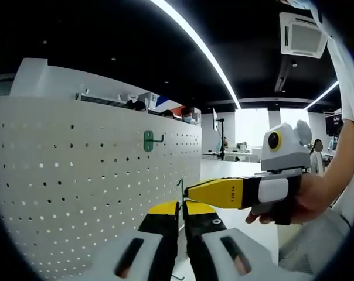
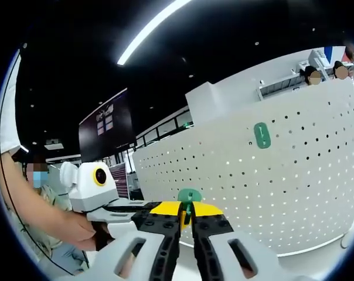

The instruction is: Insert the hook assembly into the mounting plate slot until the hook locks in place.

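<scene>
So the green hook assembly sits pinched between the right gripper's yellow-tipped jaws, its round green plate poking up above the tips, right in front of the white pegboard. Another green hook is already hanging on that board, higher up. In the left gripper view, the left gripper has its jaws closed narrow around a thin wire piece, with the right gripper's tip coming in just beside it.
</scene>
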A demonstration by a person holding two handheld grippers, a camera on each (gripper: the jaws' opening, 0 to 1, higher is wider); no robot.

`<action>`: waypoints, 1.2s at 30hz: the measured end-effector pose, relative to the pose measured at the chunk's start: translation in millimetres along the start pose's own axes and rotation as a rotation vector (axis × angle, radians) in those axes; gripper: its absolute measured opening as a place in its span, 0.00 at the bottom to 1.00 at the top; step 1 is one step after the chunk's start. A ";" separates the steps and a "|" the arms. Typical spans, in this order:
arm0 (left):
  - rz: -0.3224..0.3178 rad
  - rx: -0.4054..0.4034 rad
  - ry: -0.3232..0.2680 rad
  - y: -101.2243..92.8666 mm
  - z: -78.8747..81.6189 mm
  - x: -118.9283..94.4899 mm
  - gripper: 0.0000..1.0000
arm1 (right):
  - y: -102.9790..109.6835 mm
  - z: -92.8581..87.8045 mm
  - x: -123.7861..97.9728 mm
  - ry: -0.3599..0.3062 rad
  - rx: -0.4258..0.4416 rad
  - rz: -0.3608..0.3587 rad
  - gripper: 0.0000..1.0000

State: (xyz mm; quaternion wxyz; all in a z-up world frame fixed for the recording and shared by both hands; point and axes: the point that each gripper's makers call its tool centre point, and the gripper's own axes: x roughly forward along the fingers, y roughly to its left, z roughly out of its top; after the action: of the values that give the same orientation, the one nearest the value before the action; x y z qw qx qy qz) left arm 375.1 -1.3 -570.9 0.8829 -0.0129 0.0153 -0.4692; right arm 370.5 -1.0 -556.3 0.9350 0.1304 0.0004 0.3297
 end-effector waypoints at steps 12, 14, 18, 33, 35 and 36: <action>-0.004 0.024 0.011 -1.6 -1.0 0.1 0.02 | -0.6 -0.8 -1.0 0.004 -0.028 -0.016 0.01; -0.004 0.025 0.011 -1.5 -1.3 -0.1 0.02 | -0.4 -0.8 -0.7 0.011 -0.036 -0.015 0.01; -0.004 0.031 0.007 -2.0 0.0 0.5 0.02 | -1.0 0.3 -1.4 0.008 -0.025 -0.017 0.01; -0.006 0.040 0.015 -2.1 -2.3 1.1 0.04 | 0.3 -1.0 -2.4 0.036 -0.003 -0.013 0.00; -0.005 0.031 0.029 -1.9 -4.5 1.7 0.05 | 0.4 -1.7 -2.0 0.042 -0.011 -0.012 0.00; -0.003 0.036 0.033 -1.7 -4.9 1.7 0.05 | 0.2 -1.6 -2.0 0.041 -0.009 -0.011 0.00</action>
State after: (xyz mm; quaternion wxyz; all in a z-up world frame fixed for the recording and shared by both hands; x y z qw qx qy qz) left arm 374.5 -3.7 -575.8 0.8818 0.0107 0.0214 -0.4710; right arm 368.6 -1.7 -558.0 0.9373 0.1194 0.0188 0.3269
